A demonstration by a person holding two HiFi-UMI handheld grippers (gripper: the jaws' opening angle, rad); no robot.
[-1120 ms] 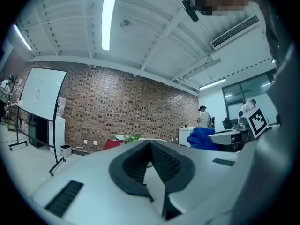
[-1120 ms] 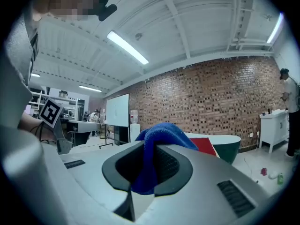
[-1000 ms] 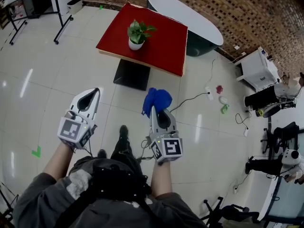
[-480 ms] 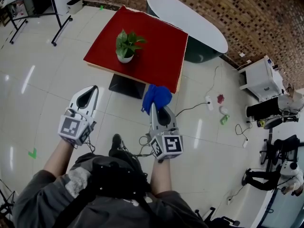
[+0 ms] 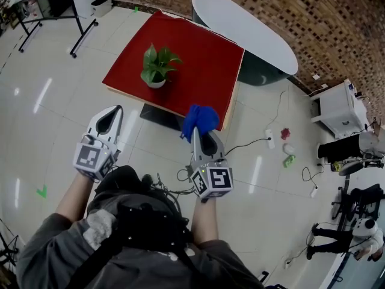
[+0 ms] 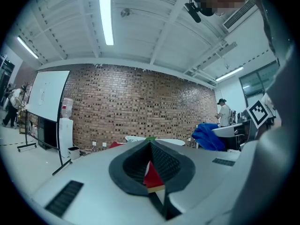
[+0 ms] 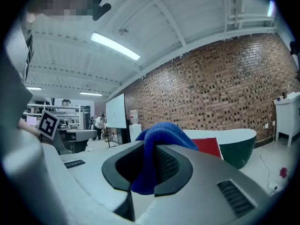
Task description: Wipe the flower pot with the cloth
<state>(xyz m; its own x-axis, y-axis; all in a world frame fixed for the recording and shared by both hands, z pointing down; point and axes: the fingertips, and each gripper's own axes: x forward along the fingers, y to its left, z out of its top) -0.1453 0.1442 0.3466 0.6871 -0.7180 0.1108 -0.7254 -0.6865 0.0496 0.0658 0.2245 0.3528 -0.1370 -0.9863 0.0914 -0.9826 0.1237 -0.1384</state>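
We judge the small white round flower pot (image 5: 156, 83) to be light and rather top-heavy under its green leafy plant (image 5: 157, 64). Its smooth wall would likely slide or tip on the red square table top (image 5: 198, 65) if pushed from one side only. It looks stiff, and probably breakable if knocked over, while the leaves would bruise easily. The sensible place to steady it is low on the wall or at the rim, clear of the foliage, with the wiping done round the opposite side. The pot is plain white, squat and rounded, and mostly hidden from above by broad leaves. We cannot tell at this range whether it is dirty. It stands upright on the left-centre part of the red top, well apart from both grippers, which are held out short of the table's near edge. The soft blue terry cloth (image 7: 161, 134) is limp and bunched. It should mould to the curved wall, though it may drag on the leaves. The right gripper (image 5: 197, 135) has its jaws clamped on a fold of that cloth, and most of the cloth billows out ahead of the tips. The left gripper (image 6: 150, 143) has its jaws closed together with nothing between them, so it would need to open before it could brace the pot.
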